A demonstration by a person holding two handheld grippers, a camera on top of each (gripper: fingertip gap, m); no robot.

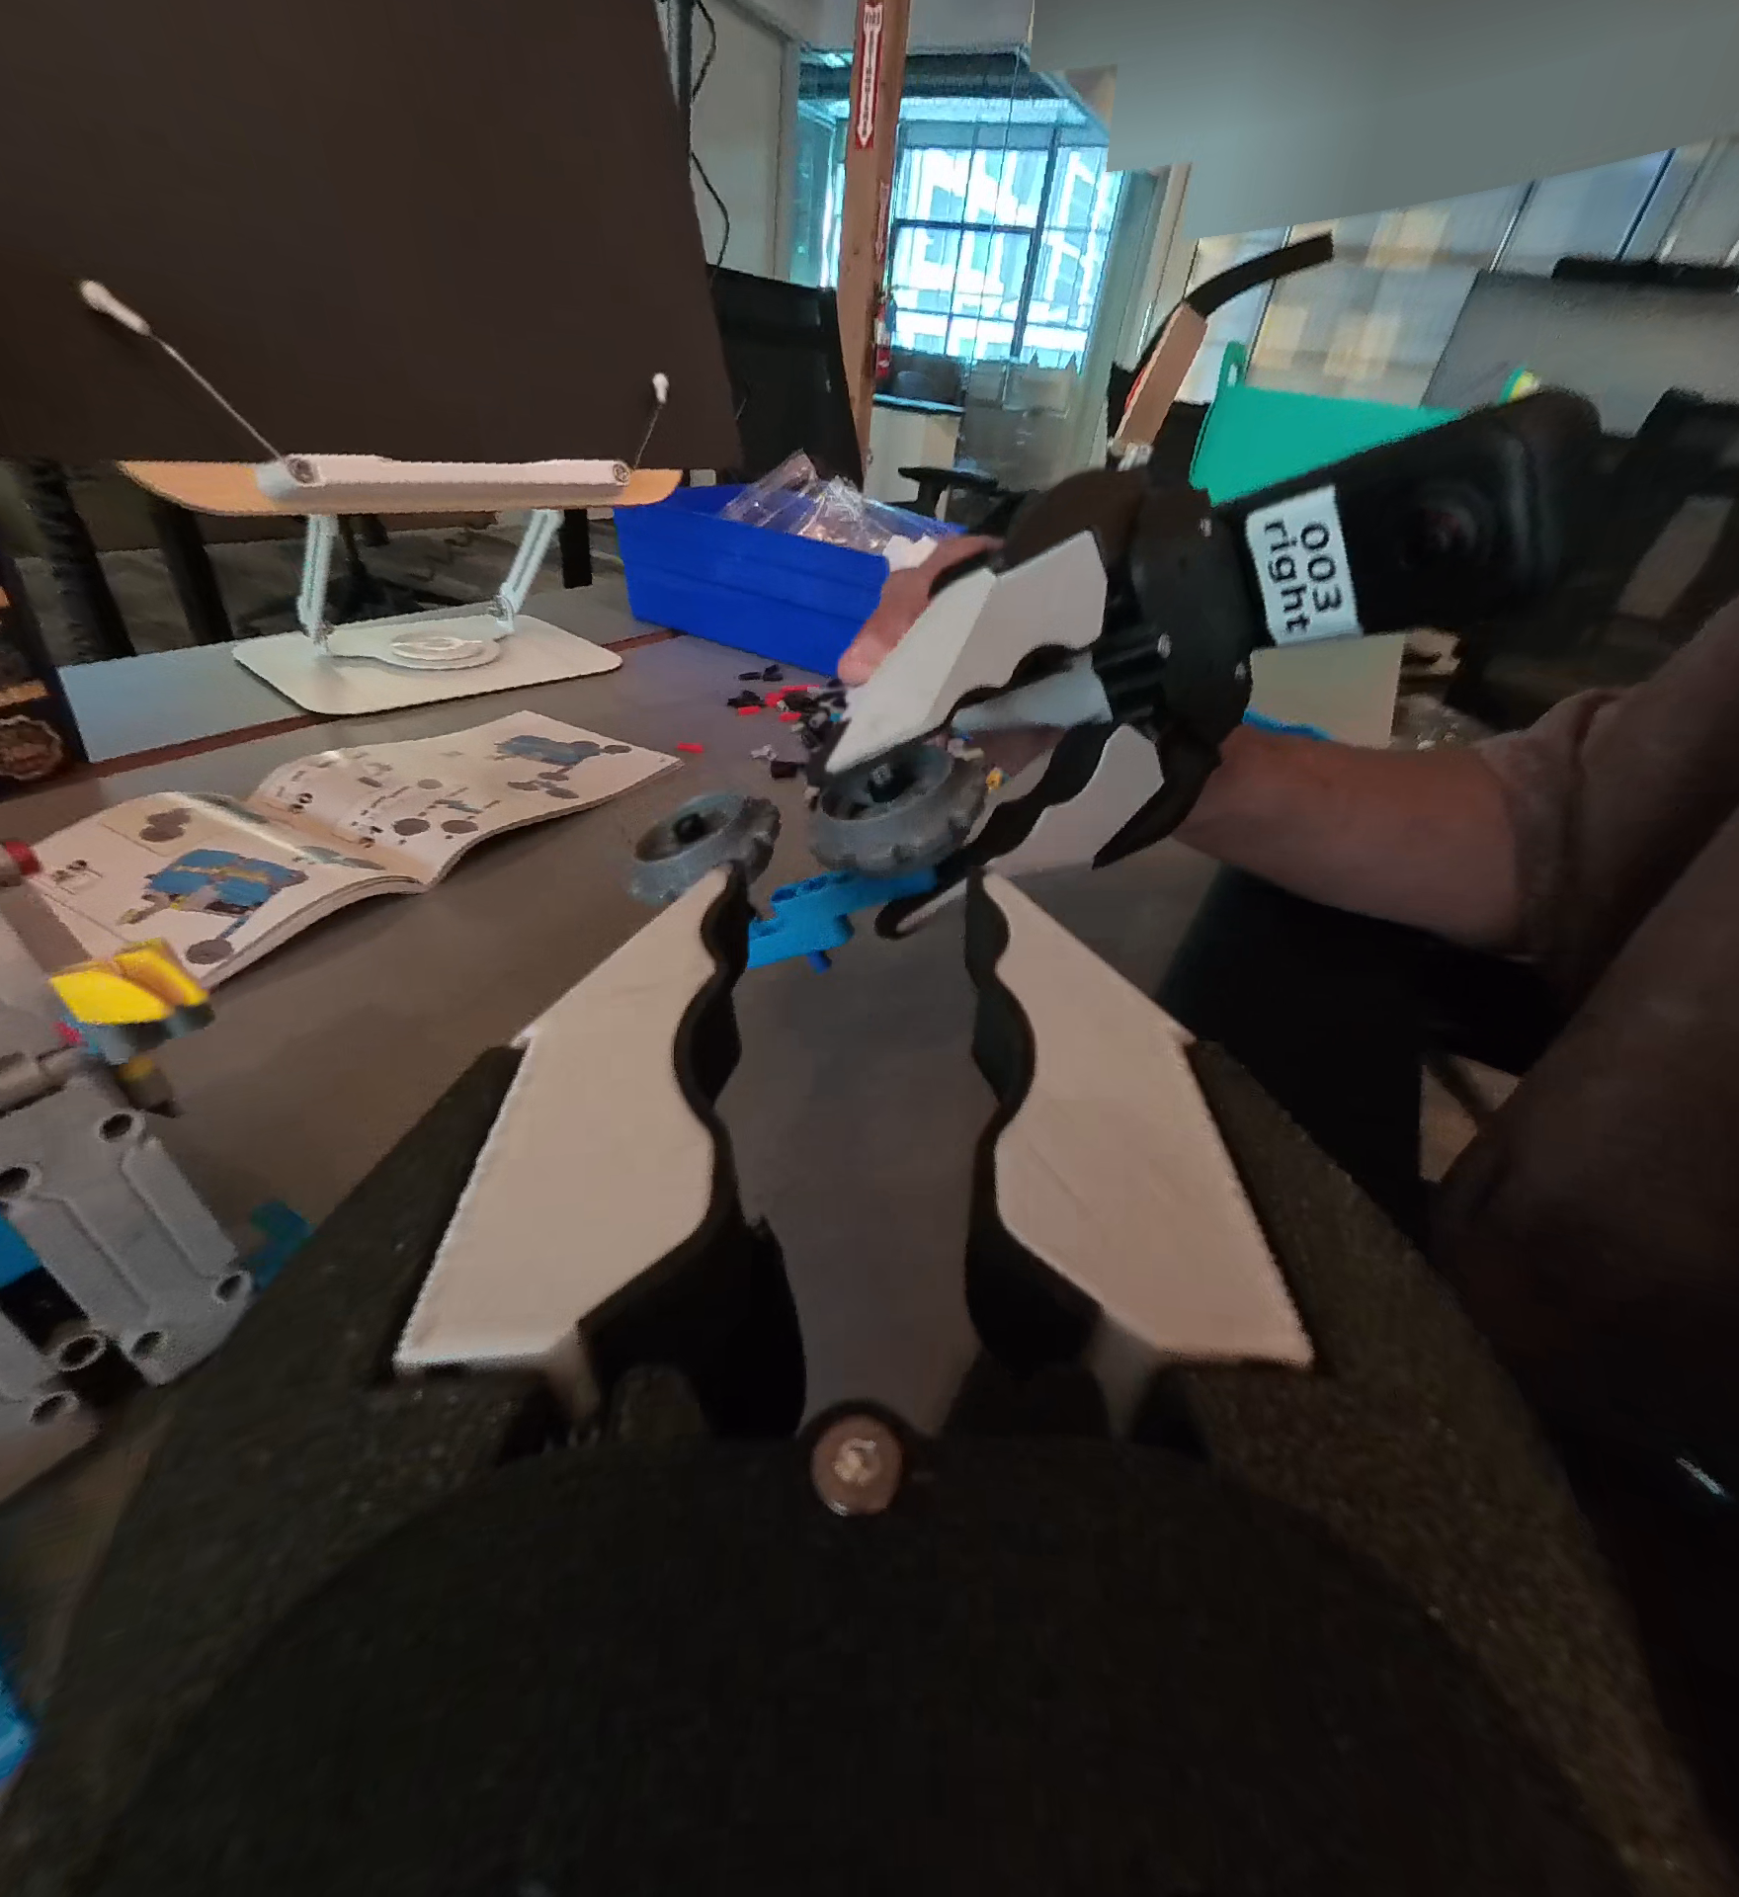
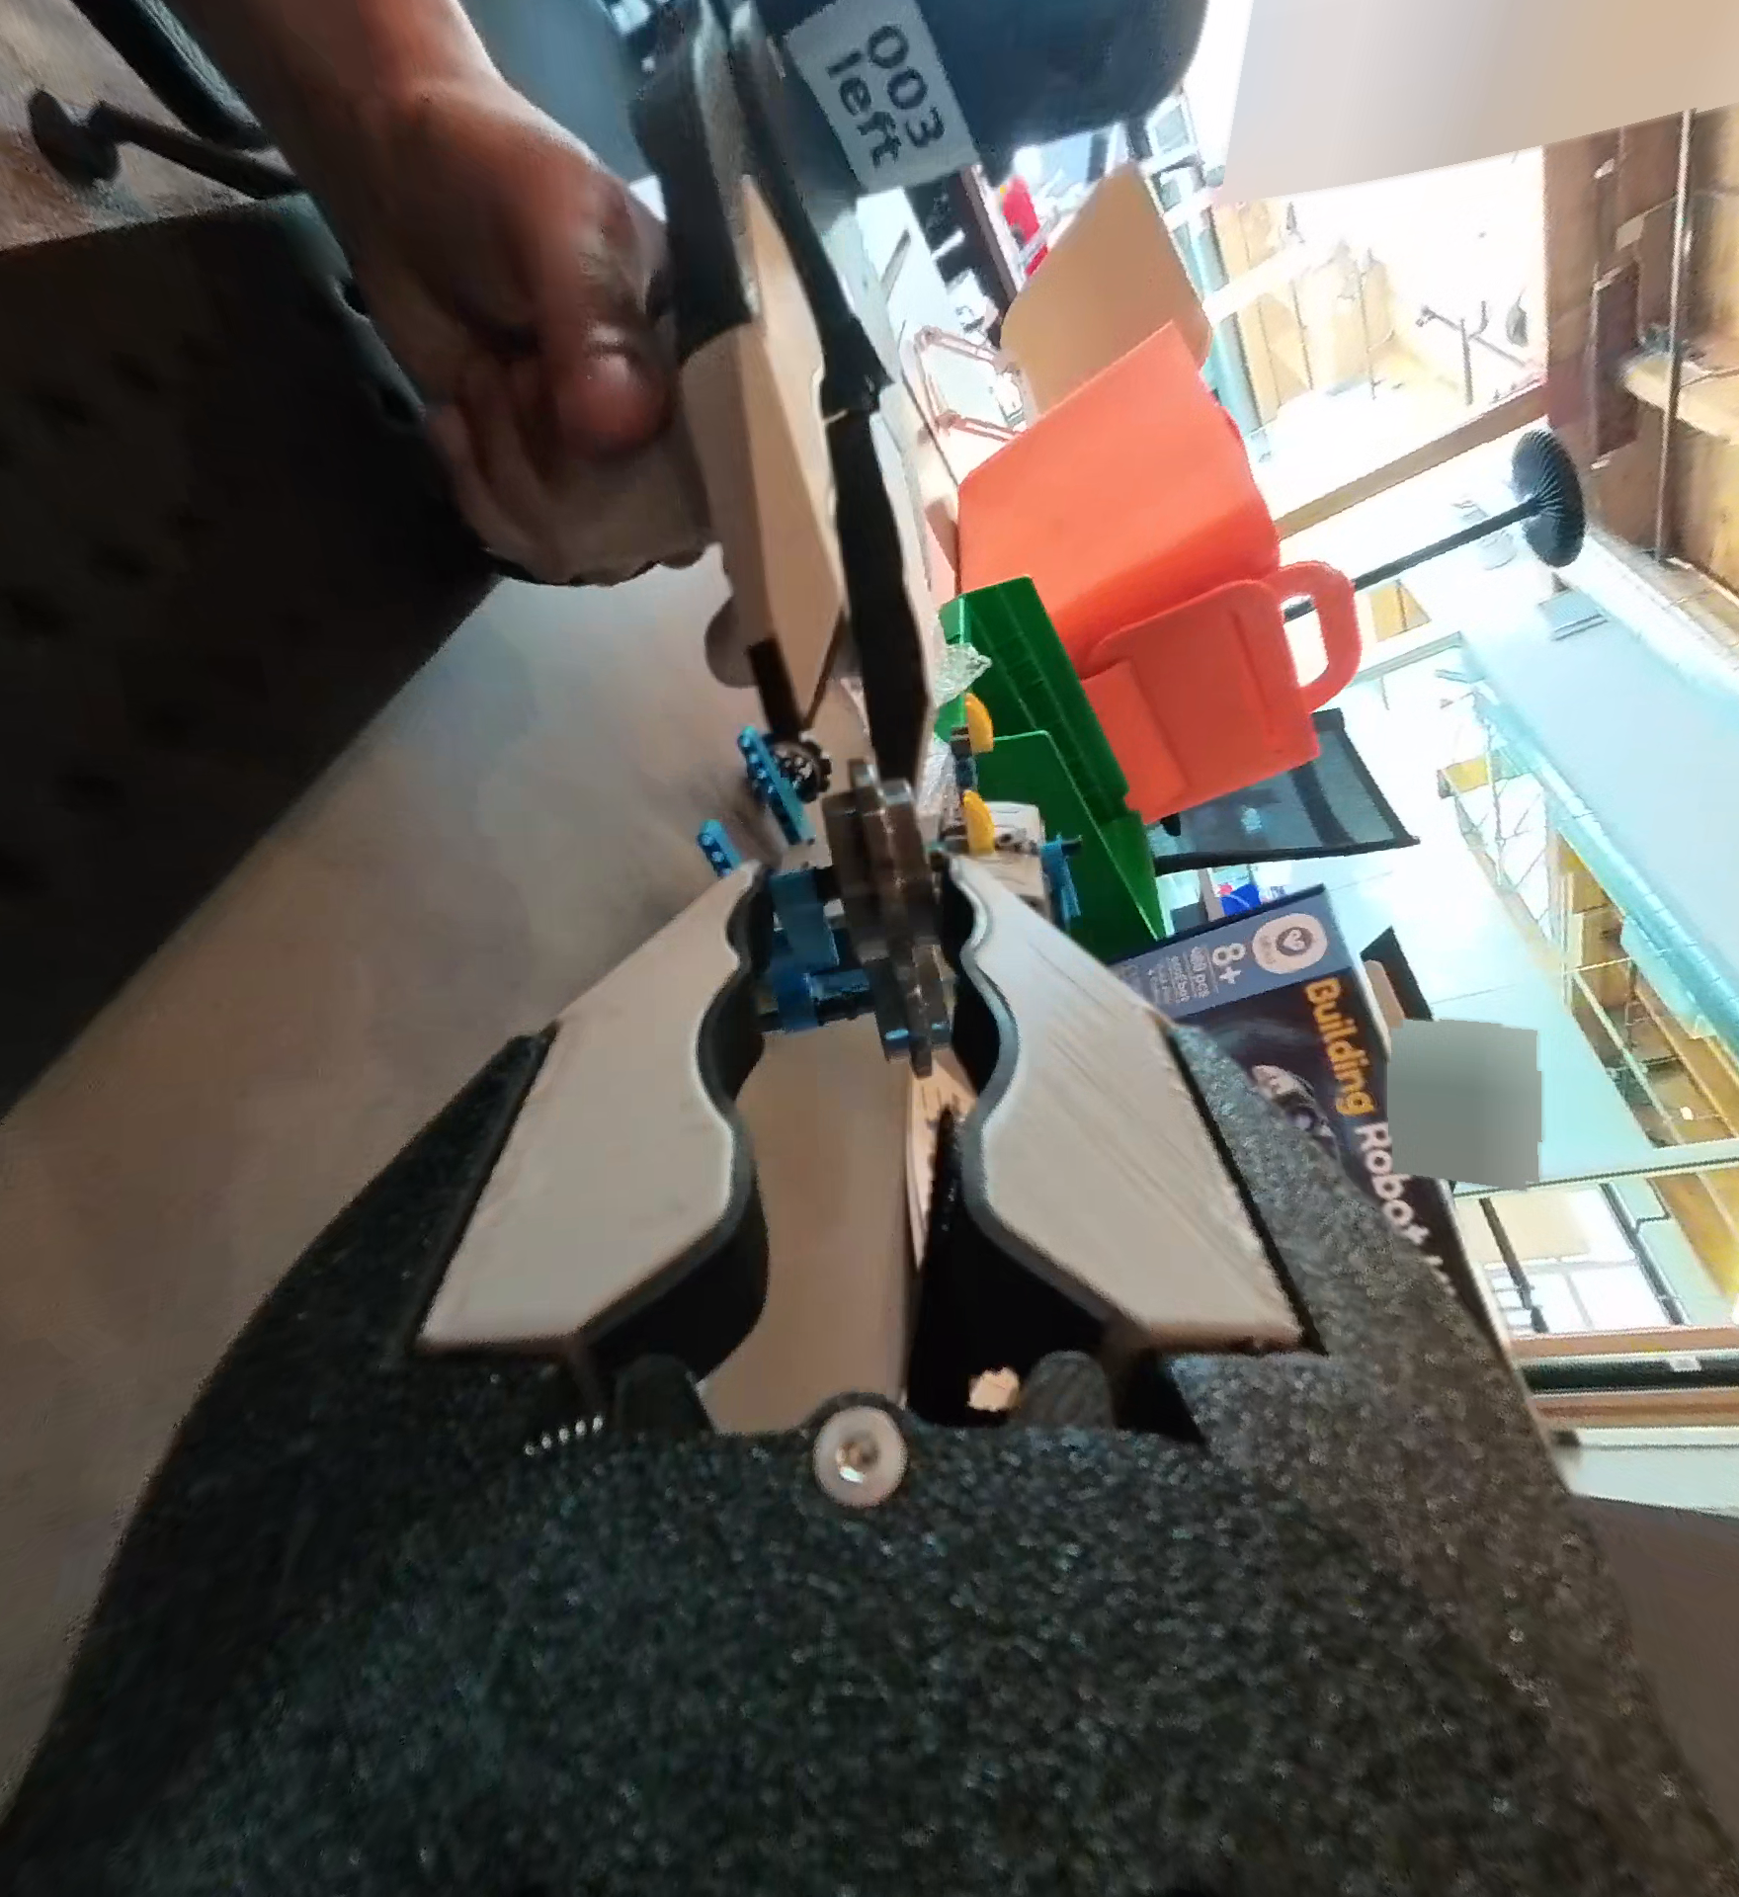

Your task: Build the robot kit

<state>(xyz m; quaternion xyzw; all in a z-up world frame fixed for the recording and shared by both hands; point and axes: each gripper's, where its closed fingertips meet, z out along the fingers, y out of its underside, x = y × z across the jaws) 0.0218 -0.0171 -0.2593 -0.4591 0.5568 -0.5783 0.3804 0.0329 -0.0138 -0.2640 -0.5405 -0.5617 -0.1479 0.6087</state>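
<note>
A: What is seen in the left wrist view?

B: The left gripper (image 1: 855, 903) is seen with its fingers held apart. A blue beam (image 1: 804, 924) is carried across the gap at the tips, above the tabletop (image 1: 496, 975). Whether the beam is squeezed cannot be told. Two wheels are mounted on it: a grey wheel (image 1: 932, 796) at the right end and a second grey wheel (image 1: 706, 842) just beside the left fingertip.

A: And the other tool?

B: The right gripper (image 1: 871, 842) is brought in from the right, and the grey wheel is pinched between its fingers. Behind it, small loose pieces (image 1: 794, 708) are scattered toward the far edge of the tabletop, near a blue bin (image 1: 752, 595). An open instruction booklet (image 1: 362, 811) is laid left of the wheels, with a white stand (image 1: 424, 657) behind it. A grey and blue model (image 1: 54, 1211) is set at the left edge.

A: What is shown in the right wrist view?

B: The right gripper (image 2: 855, 878) is closed on the assembly: the grey wheel (image 2: 896, 903) is pressed by one finger and the blue beam (image 2: 804, 924) by the other. The left gripper (image 2: 835, 755), held in a hand (image 2: 537, 339), is seen edge-on just beyond, so its gap cannot be judged. Green bins (image 2: 1050, 780), an orange bin (image 2: 1132, 534) and a dark blue box (image 2: 1256, 985) are stood behind.
</note>
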